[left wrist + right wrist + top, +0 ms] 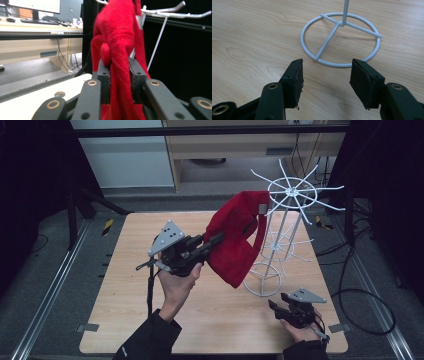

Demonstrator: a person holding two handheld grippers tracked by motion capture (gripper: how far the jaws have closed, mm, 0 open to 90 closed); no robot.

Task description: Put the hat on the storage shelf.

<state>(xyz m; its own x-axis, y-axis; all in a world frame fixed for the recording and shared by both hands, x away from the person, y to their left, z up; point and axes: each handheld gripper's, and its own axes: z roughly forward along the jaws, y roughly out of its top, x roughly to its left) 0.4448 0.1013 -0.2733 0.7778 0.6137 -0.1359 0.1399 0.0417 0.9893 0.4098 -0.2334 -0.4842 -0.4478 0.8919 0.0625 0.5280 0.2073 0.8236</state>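
High view shows the left gripper (218, 239) clamped on a red hat (235, 240) that hangs from the white wire rack (292, 195). Right gripper (272, 304) rests wide open and empty on the worktop (130, 285), near the rack's base ring.

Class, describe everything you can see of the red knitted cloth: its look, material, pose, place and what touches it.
The red knitted cloth looks like soft wool, possibly a hat, with a fine ribbed weave and no pattern. It hangs bunched and folded, its upper part draped over an arm of the white wire stand at the table's far right, its lower part dangling above the tabletop. The left gripper is shut on a twisted fold of it, the fabric bulging above the jaws.
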